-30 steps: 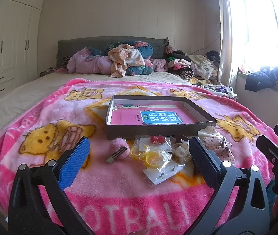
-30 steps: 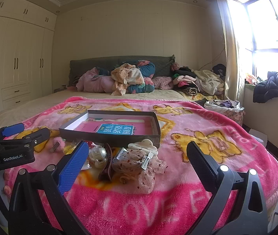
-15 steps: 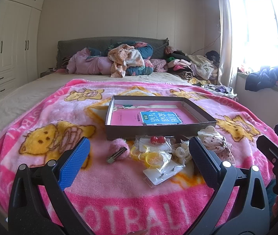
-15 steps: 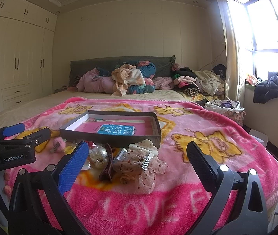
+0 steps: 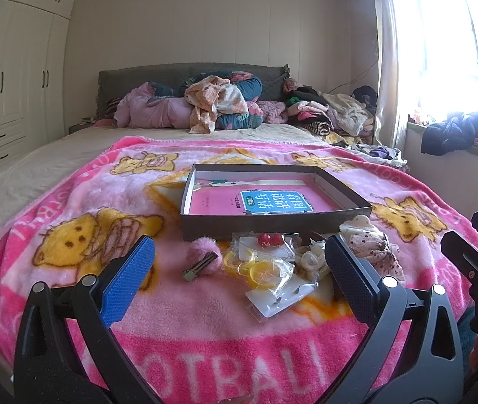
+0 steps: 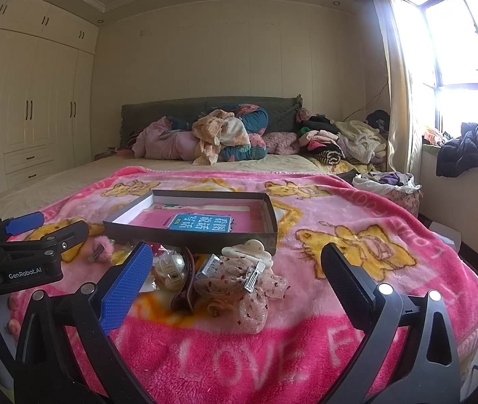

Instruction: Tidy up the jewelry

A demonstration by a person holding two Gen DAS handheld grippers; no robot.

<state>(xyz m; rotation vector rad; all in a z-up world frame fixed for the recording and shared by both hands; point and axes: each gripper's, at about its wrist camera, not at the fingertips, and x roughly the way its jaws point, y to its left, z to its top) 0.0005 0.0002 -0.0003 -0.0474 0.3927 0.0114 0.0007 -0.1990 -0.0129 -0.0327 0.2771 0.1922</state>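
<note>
Soft pink blanket (image 5: 205, 336) bears the jewelry pile (image 5: 272, 266) just before the box (image 5: 272, 225), both grippers' jaws wide and empty, so slippery packets may snag or slide when pinched.

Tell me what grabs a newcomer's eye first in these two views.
The bright pink blanket with yellow bears covers the bed and dominates both views. On it sits a shallow dark box holding a pink book, and right in front of the box lies a jumble of hair accessories. Both the left gripper and the right gripper stand open and empty, short of the pile.
</note>
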